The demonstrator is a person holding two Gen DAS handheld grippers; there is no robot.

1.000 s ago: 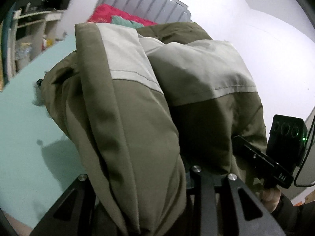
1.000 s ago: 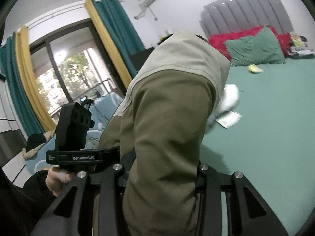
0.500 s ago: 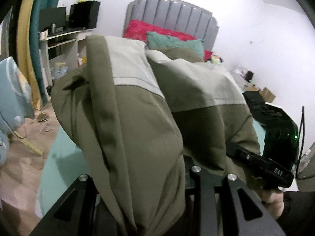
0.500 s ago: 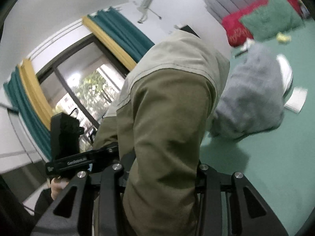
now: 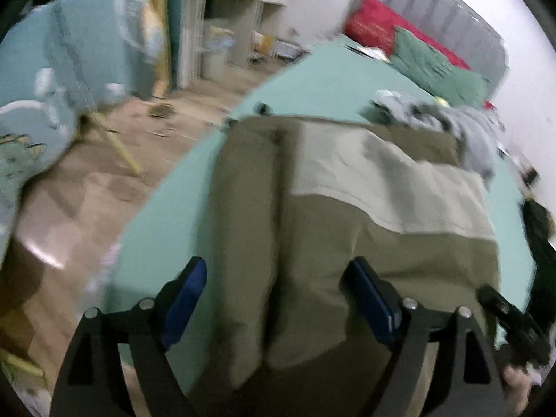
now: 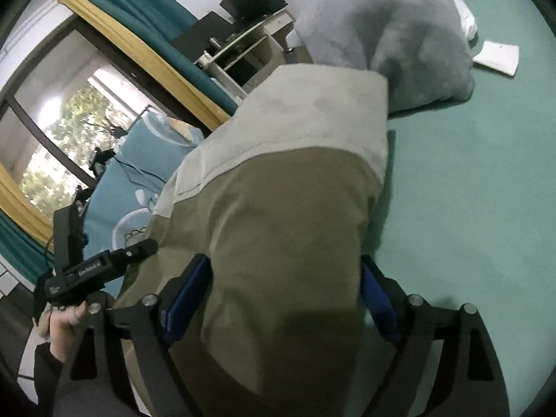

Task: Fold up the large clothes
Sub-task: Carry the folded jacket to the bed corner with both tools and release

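Lying on the green bed point(image 5: 194, 208), the olive jacket point(image 5: 347, 243) runs between both tongs: left gripper point(image 5: 281, 299) and right gripper point(image 6: 285, 295) each spread wide around the near fabric, gray clothes point(image 6: 399, 34) beyond.

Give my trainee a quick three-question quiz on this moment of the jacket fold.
1. True or false: the left hand-held gripper is clamped tight on the olive jacket.
2. Multiple choice: what lies on the green bed sheet just beyond the jacket? A) a grey garment B) a red towel C) a cardboard box
3. Fill in: the jacket's upper panel is ____ in colour, lighter than the olive below it.

Key
1. False: its jaws stand wide apart, with the jacket lying between the blue pads.
2. A: the grey garment.
3. Beige; the right hand-held gripper is spread open too.
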